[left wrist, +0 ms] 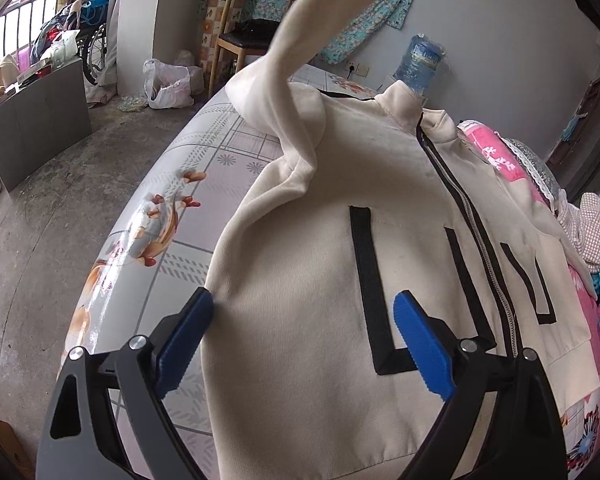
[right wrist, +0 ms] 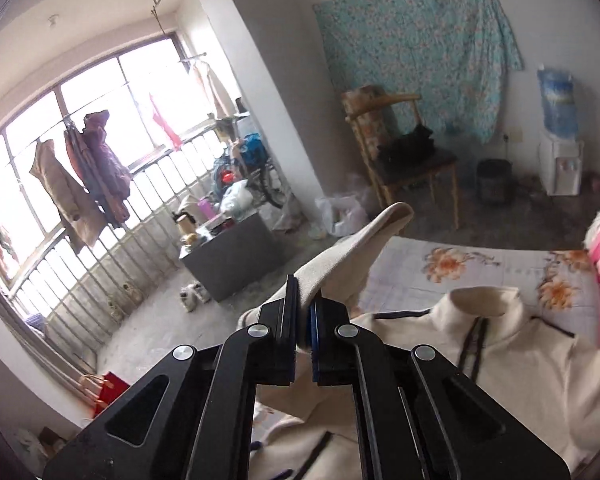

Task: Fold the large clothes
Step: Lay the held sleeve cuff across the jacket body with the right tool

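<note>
Left claw [left wrist: 304,344]: my jaws stand wide, gripping nothing, over the hem of the cream jacket [left wrist: 380,208].
Jacket: flat on the bed [left wrist: 204,152], zip up; long axis runs away from my left claw, collar farthest.
Right claw [right wrist: 304,312]: clamped tight on the sleeve [right wrist: 352,248], lifted above the body.
Risk: I judge pulling the sleeve further drags the unpinned body askew.
</note>
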